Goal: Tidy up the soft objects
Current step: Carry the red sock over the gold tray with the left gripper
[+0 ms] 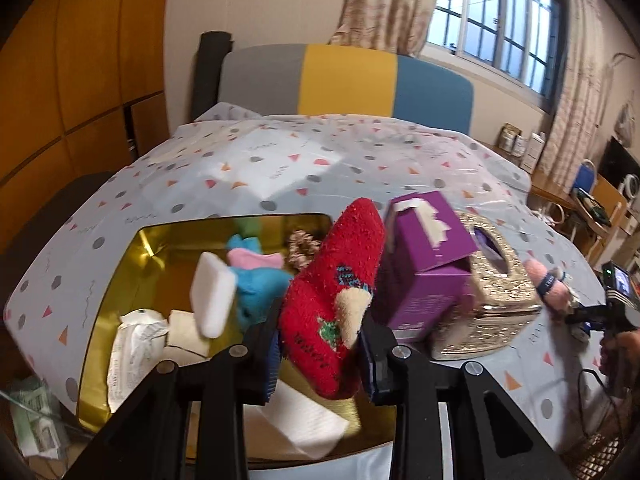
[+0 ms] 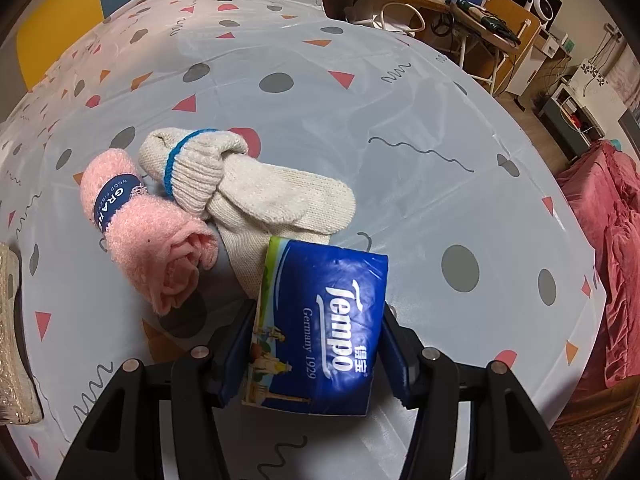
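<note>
The left claw [image 1: 320,354] grips a fluffy red sock with a cream heel patch [image 1: 334,304] between its blue pads, holding it above a shiny gold rectangular tin tray [image 1: 148,248]. In the tray lie a white foam sponge block [image 1: 212,300], a turquoise and pink soft cloth [image 1: 256,276], a brown fuzzy scrunchie [image 1: 302,246] and white folded paper tissues [image 1: 296,420]. Just right of the sock stand a purple cardboard box [image 1: 428,264] and a gold embossed tissue box [image 1: 500,280] on the bench's patterned plastic cloth [image 1: 280,160].

The right claw [image 2: 318,344] is clamped on a blue Tempo tissue pack [image 2: 324,320], low over the bench. Just beyond it lie cream knitted socks with a blue band [image 2: 256,188], touching a rolled pink fluffy towel with a navy label band [image 2: 148,232].
</note>
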Demonstrator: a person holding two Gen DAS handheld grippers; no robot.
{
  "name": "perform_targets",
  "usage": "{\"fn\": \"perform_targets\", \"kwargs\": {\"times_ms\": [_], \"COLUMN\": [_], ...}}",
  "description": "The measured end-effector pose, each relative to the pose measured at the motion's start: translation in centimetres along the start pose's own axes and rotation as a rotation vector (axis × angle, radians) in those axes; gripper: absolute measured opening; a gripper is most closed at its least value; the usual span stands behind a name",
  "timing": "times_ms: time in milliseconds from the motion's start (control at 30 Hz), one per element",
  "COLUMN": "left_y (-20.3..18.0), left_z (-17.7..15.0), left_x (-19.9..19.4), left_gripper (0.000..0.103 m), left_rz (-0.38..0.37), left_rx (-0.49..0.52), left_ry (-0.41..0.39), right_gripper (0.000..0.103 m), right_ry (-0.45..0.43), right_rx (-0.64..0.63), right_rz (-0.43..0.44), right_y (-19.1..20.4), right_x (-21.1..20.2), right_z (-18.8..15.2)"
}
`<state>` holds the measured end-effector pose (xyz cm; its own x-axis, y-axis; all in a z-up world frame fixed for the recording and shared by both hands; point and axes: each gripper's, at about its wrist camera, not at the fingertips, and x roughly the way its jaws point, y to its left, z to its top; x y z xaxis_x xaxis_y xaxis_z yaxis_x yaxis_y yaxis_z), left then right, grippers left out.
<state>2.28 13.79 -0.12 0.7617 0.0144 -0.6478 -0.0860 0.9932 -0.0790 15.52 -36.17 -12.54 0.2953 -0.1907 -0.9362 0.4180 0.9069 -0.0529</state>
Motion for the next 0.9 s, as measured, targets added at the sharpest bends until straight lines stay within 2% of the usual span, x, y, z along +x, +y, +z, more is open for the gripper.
{"fn": "perform_targets", "kwargs": {"times_ms": [433, 733, 900], "left_y": [2.7, 4.8, 7.5], "left_z": [-1.0, -2.2, -2.0], "left_x": [2.3, 5.0, 7.1], "left_gripper": [0.034, 0.034, 0.037], "left_rz": [0.065, 0.094, 0.117], "left_rx": [-0.046, -0.088, -0.141], "left_ry": [0.053, 0.146, 0.203], "right_gripper": [0.057, 0.056, 0.056], "right_ry": [-0.006, -0.005, -0.003], "right_rx": [-0.017, -0.024, -0.023], "right_rz": [-0.014, -0.010, -0.005], "right_y": [0.3, 0.2, 0.0], "right_x": [-0.1, -0.2, -0.1], "right_z": [-0.1, -0.1, 0.0]}}
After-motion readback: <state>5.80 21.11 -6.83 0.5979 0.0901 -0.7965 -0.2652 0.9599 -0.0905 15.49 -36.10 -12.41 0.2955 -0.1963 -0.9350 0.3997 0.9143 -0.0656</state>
